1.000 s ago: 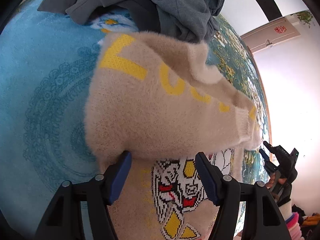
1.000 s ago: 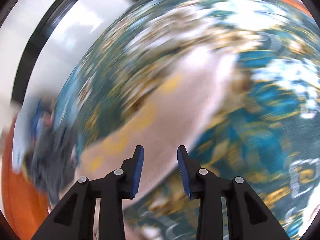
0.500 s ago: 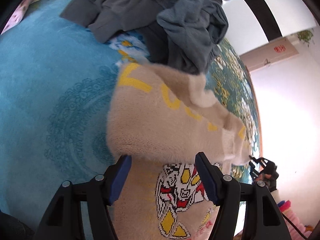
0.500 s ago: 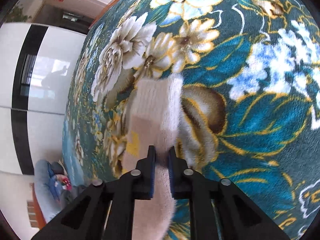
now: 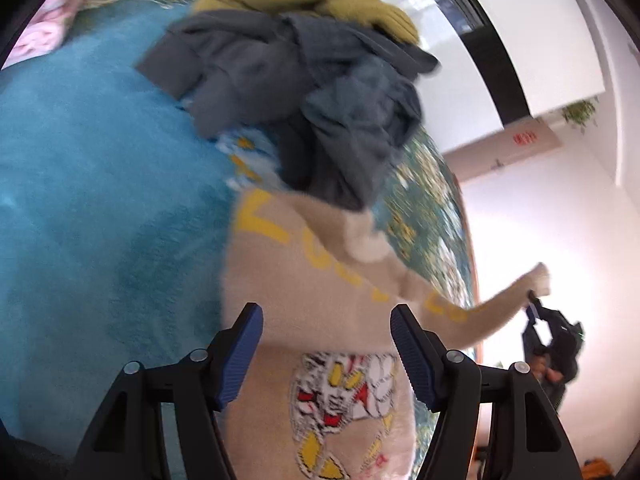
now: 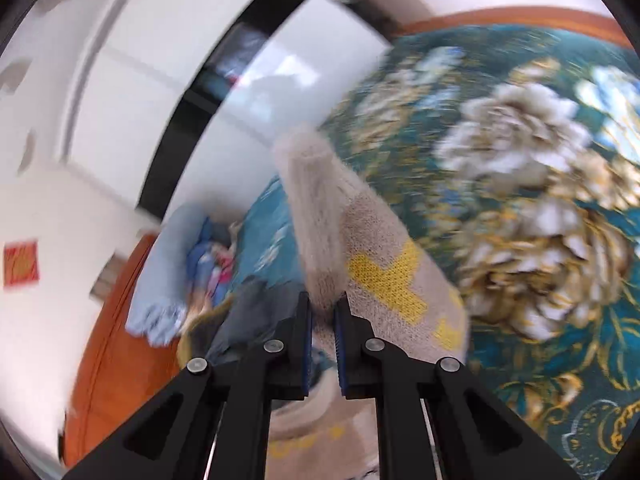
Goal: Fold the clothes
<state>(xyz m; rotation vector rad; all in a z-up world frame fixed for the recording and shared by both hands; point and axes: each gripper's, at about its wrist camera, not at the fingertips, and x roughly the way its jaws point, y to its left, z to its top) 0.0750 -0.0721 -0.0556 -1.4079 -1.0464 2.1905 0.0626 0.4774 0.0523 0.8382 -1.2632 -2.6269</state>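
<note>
Our left gripper (image 5: pixel 327 350) is matte black plastic, its two angular fingers lined with ribbed blue pads (image 5: pixel 241 354) and studded with round silver screws. Our right gripper (image 6: pixel 322 322) has the same build: black triangular cut-out frames, blue ribbed pads, silver screw heads.

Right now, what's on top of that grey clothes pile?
An olive-yellow knit garment lies on top of the grey clothes pile. The pile's near edge overlaps the beige sweater. Whatever lies beneath the pile is covered.
</note>
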